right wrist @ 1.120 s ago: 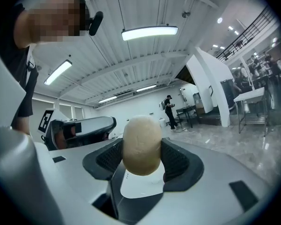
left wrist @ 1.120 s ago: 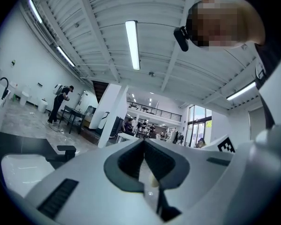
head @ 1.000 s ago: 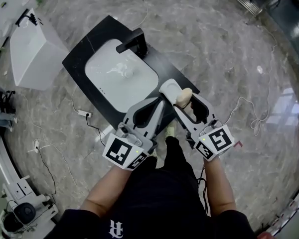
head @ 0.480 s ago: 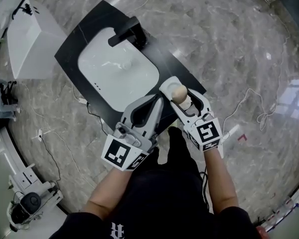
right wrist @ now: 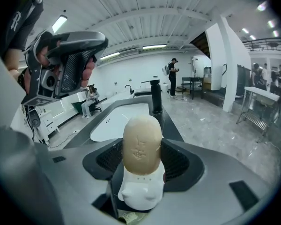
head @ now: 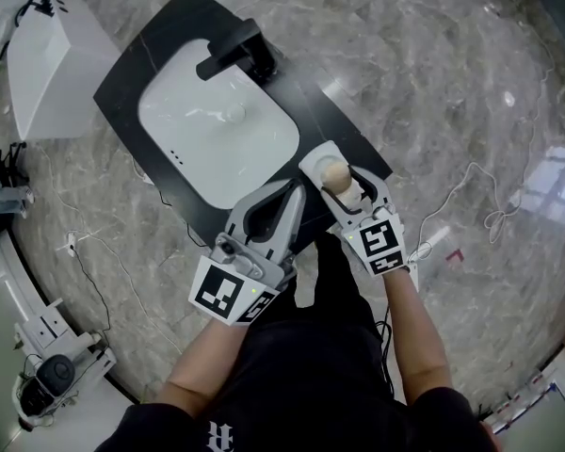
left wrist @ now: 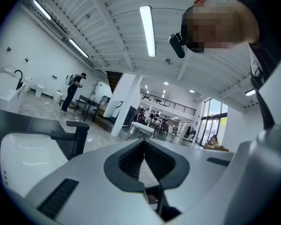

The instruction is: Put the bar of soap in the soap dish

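Black counter (head: 330,125) on marble floor, white sink (head: 217,135) set in. Soap dish (head: 313,161) just right of sink. Right gripper (right wrist: 140,158) clamped on soap bar (right wrist: 141,142), held upright over dish, probably for lowering in. Left gripper (left wrist: 144,144) jaws together, empty, in front of sink, clear of work.

Two grippers appear, the left gripper (head: 297,189) and the right gripper (head: 343,185), alongside one bar of soap (right wrist: 141,142), one soap dish (right wrist: 139,193), one white sink (head: 217,135), one black faucet (head: 231,53) and one black counter (head: 132,75).
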A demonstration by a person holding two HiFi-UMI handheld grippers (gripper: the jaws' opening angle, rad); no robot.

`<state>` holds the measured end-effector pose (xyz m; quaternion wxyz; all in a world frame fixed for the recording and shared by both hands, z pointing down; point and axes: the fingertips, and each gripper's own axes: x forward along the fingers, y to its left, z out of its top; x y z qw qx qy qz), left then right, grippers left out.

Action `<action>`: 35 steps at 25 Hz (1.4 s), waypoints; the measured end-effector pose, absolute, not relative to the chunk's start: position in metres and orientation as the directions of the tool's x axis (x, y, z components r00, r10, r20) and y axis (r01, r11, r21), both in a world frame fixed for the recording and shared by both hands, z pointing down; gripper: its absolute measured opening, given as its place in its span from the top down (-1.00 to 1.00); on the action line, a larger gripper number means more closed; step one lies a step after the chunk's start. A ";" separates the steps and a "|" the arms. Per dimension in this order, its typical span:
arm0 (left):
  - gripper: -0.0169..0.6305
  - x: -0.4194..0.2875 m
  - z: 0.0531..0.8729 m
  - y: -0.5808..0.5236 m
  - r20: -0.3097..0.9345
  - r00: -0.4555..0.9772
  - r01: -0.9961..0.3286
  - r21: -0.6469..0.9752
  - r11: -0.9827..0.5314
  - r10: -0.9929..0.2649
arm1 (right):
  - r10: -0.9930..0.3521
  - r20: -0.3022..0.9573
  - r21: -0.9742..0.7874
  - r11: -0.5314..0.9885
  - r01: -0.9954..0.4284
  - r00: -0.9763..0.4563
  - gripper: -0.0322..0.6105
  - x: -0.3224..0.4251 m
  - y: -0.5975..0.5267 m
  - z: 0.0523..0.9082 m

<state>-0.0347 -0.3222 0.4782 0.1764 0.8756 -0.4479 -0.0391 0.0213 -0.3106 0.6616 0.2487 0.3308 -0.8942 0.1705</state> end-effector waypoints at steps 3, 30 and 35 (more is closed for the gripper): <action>0.92 -0.036 0.480 -0.323 0.092 0.590 -0.774 0.345 -0.531 -0.802 | -0.489 0.589 -0.128 0.730 -0.671 -0.644 0.10 0.020 -0.311 0.672; 0.92 -0.043 0.482 -0.318 0.108 0.597 -0.775 0.334 -0.536 -0.795 | -0.471 0.647 -0.139 0.701 -0.700 -0.600 0.10 0.017 -0.319 0.668; 0.92 -0.043 0.473 -0.311 0.116 0.606 -0.774 0.314 -0.549 -0.787 | -0.534 0.532 -0.158 0.700 -0.696 -0.657 0.11 0.005 -0.324 0.599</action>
